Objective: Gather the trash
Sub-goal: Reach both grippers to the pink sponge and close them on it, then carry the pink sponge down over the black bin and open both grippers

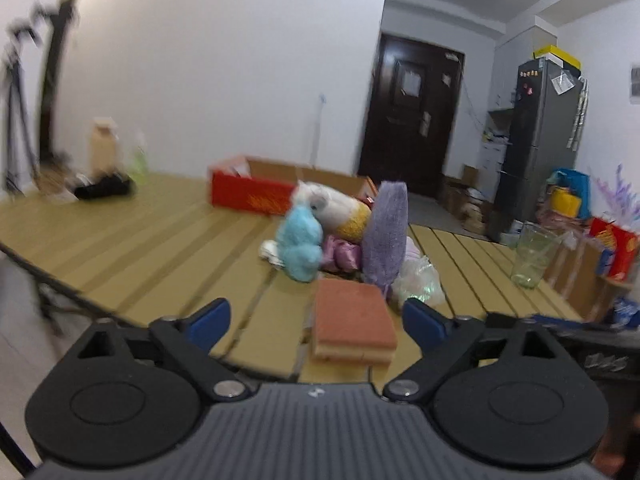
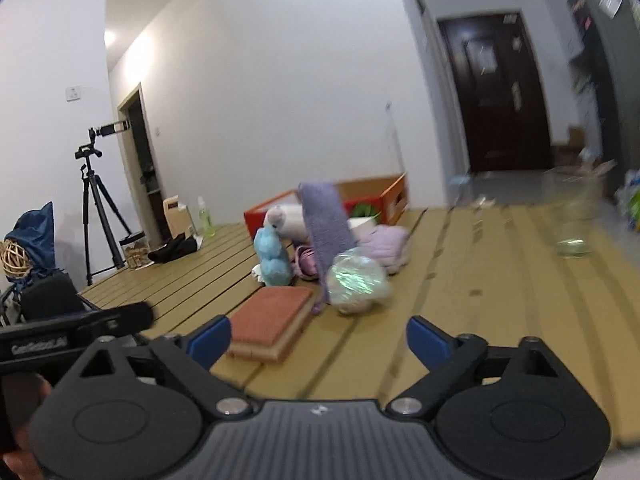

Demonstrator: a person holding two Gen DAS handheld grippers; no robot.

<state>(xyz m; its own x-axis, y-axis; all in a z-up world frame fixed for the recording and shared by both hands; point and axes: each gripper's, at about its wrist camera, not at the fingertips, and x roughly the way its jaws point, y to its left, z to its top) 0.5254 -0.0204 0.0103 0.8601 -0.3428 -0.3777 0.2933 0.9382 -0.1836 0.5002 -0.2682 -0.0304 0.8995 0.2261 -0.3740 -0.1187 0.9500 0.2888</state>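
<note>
Both grippers, left gripper [image 1: 316, 322] and right gripper [image 2: 318, 340], spread empty, tripod [image 2: 94, 204] only rightward, blurry glass [image 1: 532, 256] perhaps.

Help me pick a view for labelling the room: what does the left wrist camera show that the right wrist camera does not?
Only the left wrist view shows the grey fridge and the yellow box on top of it. Only the right wrist view shows the camera tripod and the blue bag. Both show the wooden table, the orange sponge, the blue plush toy, the red cardboard box and the dark door.
</note>
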